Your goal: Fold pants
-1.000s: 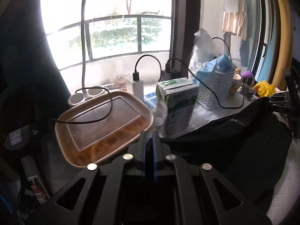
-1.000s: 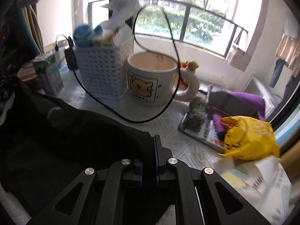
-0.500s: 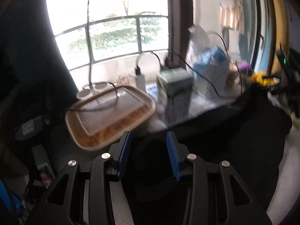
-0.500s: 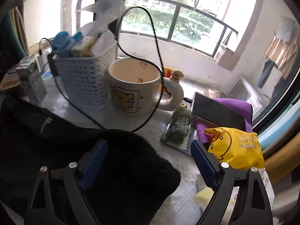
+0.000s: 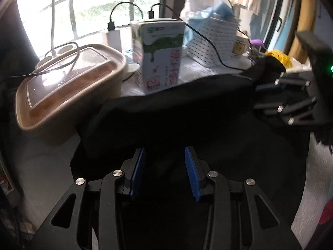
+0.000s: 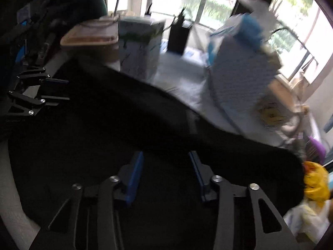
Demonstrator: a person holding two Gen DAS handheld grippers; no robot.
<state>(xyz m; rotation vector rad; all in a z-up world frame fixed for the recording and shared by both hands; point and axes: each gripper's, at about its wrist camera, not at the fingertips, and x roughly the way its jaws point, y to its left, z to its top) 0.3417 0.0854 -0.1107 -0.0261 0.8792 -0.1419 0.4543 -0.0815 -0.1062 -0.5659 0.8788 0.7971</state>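
Observation:
The black pants [image 5: 187,125] lie folded over on the white table, filling the middle of both views [image 6: 124,125]. My left gripper [image 5: 164,158] is open and empty just above the cloth near its left end. My right gripper [image 6: 166,162] is open and empty above the cloth toward its right end. The right gripper shows in the left wrist view [image 5: 270,95] at the right, and the left gripper shows in the right wrist view [image 6: 56,89] at the left.
Behind the pants stand a lidded brown food tray [image 5: 68,83], a milk carton [image 5: 160,54], a white basket [image 5: 212,39] with cables, and a yellow bag [image 6: 314,181]. The window is behind them.
Both grippers opened and let go of the pants' edge, then drew back toward me and lower over the cloth. The pants now lie flat on the table.

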